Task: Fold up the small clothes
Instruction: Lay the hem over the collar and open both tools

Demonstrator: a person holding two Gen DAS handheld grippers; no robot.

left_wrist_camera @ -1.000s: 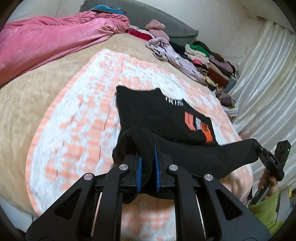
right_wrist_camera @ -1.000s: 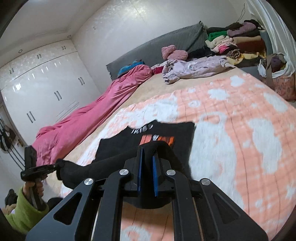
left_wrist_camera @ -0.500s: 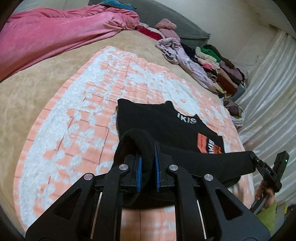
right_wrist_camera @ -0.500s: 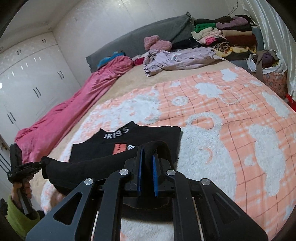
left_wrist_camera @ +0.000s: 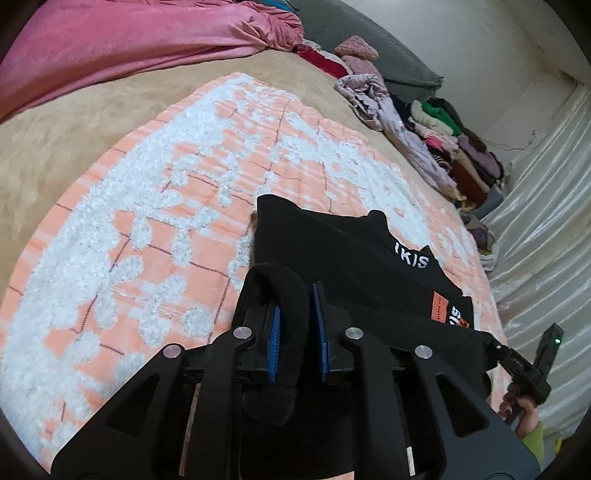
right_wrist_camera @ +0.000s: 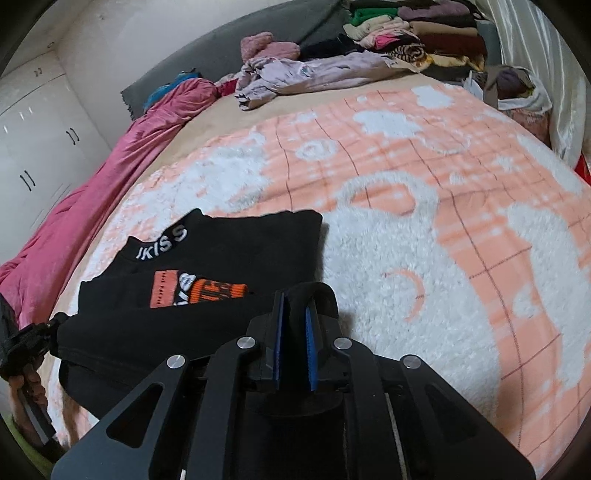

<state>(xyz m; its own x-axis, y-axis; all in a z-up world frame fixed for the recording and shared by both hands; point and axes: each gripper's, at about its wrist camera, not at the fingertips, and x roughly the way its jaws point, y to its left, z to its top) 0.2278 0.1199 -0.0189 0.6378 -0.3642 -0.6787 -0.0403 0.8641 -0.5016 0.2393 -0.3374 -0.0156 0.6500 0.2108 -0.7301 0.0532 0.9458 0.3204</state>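
Observation:
A small black top [left_wrist_camera: 332,251] with white collar lettering and an orange chest print [right_wrist_camera: 195,290] lies on the orange and white blanket [left_wrist_camera: 166,221]. My left gripper [left_wrist_camera: 295,321] is shut on one bottom corner of the top. My right gripper [right_wrist_camera: 294,325] is shut on the other bottom corner. The hem is stretched between them and folded up over the lower part of the top, below the print. In the left wrist view the right gripper [left_wrist_camera: 517,363] shows at the far right; in the right wrist view the left gripper [right_wrist_camera: 33,338] shows at the far left.
A pink blanket [left_wrist_camera: 129,48] lies along the far side of the bed. A lilac garment [right_wrist_camera: 314,72] and a pile of folded clothes [right_wrist_camera: 413,33] sit near the grey headboard [left_wrist_camera: 369,48]. A bag [right_wrist_camera: 517,92] and a white curtain [left_wrist_camera: 546,221] stand beside the bed.
Both grippers have carried the held hem forward and lower over the top, towards the collar. The fold now covers more of the lower body, and the orange print is partly hidden in the left wrist view.

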